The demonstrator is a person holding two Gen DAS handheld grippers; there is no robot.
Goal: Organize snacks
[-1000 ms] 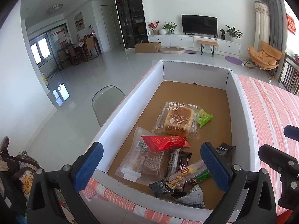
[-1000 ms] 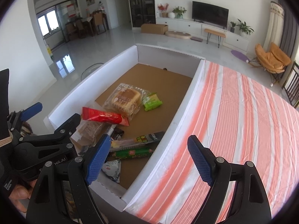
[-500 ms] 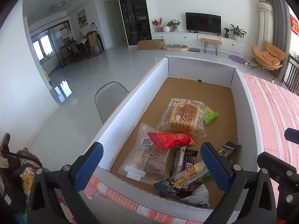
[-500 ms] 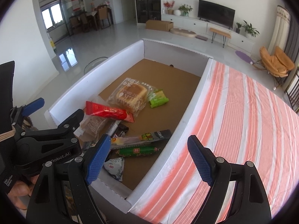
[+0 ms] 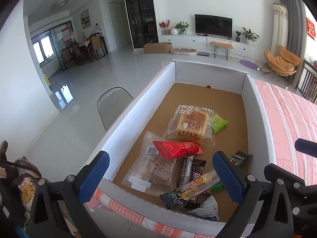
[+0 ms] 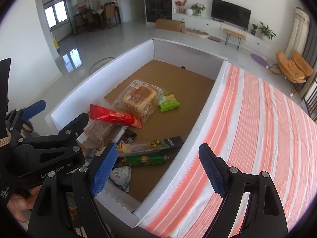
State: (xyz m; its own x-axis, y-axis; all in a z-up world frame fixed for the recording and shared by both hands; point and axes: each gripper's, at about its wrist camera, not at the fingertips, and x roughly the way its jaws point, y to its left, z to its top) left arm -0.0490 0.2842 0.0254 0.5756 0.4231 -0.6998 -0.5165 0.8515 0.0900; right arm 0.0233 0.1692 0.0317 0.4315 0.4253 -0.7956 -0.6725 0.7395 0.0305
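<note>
Both grippers hover above the near end of a white-walled cardboard box (image 5: 126, 119) with a brown floor. The left gripper (image 5: 160, 178) and the right gripper (image 6: 156, 166) each have their blue-padded fingers spread wide, holding nothing. The snacks lie inside the box: a clear-wrapped milk bread loaf (image 5: 193, 126), a red packet (image 6: 115, 116) and a green sausage stick (image 6: 145, 159). A red-and-white striped cloth (image 6: 257, 123) covers the desk just beside the box.

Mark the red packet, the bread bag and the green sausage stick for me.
red packet (image 5: 177, 148), left wrist view, middle of the wrapper.
bread bag (image 5: 193, 126), left wrist view, top of the loaf.
green sausage stick (image 6: 146, 159), right wrist view, its label.
</note>
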